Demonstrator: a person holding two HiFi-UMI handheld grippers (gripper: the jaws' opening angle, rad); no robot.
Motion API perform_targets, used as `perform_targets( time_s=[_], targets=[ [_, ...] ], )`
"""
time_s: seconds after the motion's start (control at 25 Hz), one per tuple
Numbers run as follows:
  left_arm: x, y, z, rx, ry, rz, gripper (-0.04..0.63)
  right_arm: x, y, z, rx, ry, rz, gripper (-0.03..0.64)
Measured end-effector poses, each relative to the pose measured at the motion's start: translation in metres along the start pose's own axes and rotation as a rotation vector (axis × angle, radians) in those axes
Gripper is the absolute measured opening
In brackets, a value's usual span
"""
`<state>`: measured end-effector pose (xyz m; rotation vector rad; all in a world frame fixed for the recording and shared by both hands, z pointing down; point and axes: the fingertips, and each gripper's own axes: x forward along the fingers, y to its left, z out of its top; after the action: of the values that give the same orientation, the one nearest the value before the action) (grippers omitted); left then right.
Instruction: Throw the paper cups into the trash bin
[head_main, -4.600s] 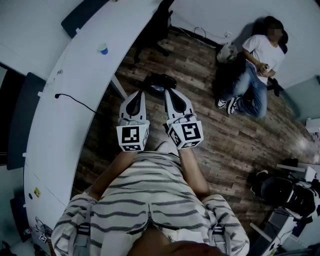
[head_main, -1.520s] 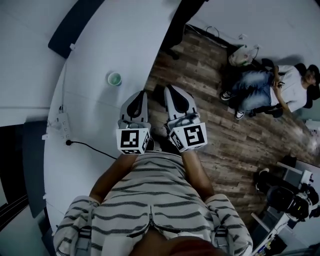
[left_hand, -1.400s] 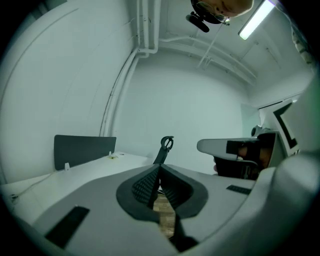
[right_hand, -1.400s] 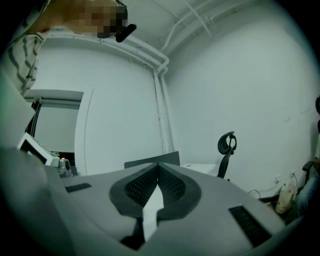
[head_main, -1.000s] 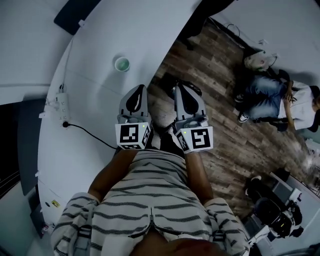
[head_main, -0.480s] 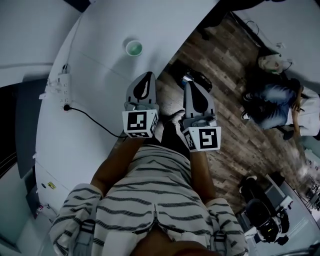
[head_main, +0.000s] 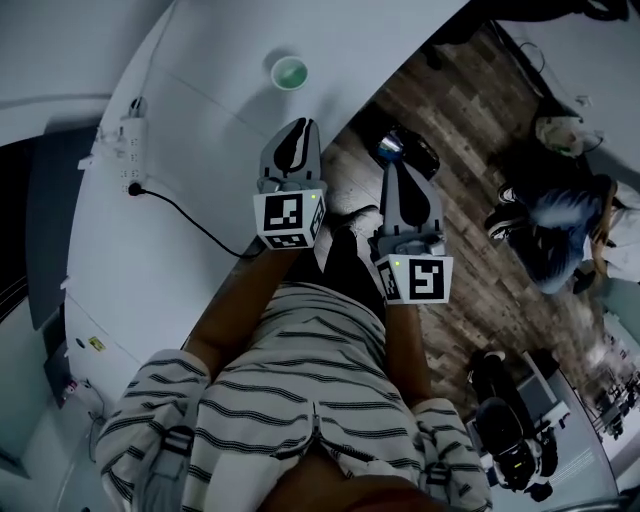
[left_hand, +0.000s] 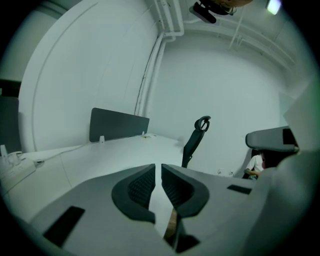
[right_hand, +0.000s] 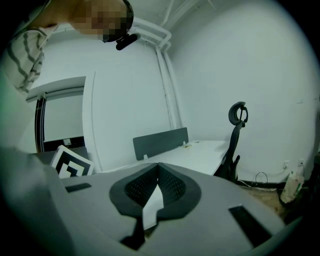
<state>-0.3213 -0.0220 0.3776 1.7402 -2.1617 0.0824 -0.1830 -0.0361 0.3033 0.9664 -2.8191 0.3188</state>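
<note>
One container is seen on the white desk (head_main: 200, 120): a paper cup (head_main: 290, 72), stood upright with its mouth open. Its inside shows pale green; whether that is liquid or lining cannot be told. A pale bag-like thing (head_main: 558, 130) is seen on the far floor, but whether it is the trash bin cannot be told.

The cup is placed ahead of the left tongs (head_main: 300, 128) and apart from them, with only bare desk top between. The right tongs (head_main: 393, 168) are held farther from it, over the wooden floor (head_main: 470, 270) past the desk edge. The cup is caught in neither gripper view.

The left tongs (left_hand: 158, 167) are clenched to a thin slit with nothing grasped. The right tongs (right_hand: 158, 165) are clenched too, tips met, and nothing is held.

A power strip (head_main: 127, 140) and its black cable (head_main: 195, 222) are laid on the desk to the left of the tongs. A dark divider panel (left_hand: 119, 125) is fixed farther along the desk, and an office chair (left_hand: 197, 137) is stood beyond its end. A dark object (head_main: 410, 150) is left on the floor just ahead of the right tongs. A seated person (head_main: 560, 235) is seen at the right, well apart.
</note>
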Motion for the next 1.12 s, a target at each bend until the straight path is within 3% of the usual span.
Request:
perform_targets(
  time_s=[0.76,1.12],
  targets=[
    [0.039,0.060,-0.058,-0.033,0.089,0.121,0.218,0.007,0.020,-0.040,0.022,0.074,0.020,0.011],
    [0.061,0.079,-0.075,-0.011,0.129,0.151,0.290,0.012,0.025,-0.052,0.032,0.097,0.023,0.011]
  ],
)
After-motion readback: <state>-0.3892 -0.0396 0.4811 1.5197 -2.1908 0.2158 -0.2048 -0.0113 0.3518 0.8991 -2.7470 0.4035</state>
